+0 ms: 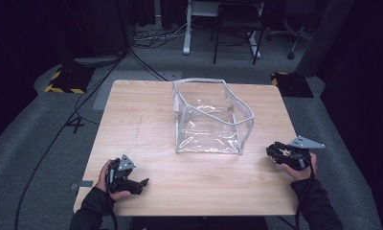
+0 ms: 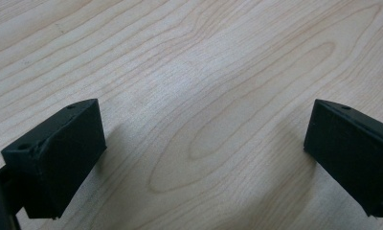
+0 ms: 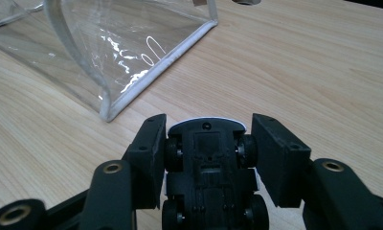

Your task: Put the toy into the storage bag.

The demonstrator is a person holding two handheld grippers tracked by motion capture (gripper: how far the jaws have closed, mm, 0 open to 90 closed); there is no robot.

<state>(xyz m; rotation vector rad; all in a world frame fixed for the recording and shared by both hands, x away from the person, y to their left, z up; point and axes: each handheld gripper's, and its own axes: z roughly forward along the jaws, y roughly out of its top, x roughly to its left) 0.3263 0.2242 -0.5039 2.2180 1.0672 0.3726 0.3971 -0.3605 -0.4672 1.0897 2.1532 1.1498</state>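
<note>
my right gripper [image 3: 206, 143] is clamped on a toy car [image 3: 206, 177], underside up, its wheels between the pads. it sits low over the worktop [image 1: 146, 139] near the right edge, just beside the near right corner of the clear bag [image 1: 211, 117], which stands open mid-worktop. my left gripper [image 2: 204, 143] rests at the near left, jaws wide apart and holding nothing.

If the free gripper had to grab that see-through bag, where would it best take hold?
Probably the white-piped rim at the open top of the clear plastic bag, approached from above on the side facing the left gripper. The walls are slick, floppy film; the stitched edging stands up as a narrow, firmer ridge that open jaws could straddle. The right gripper is already shut on a toy car.
</note>
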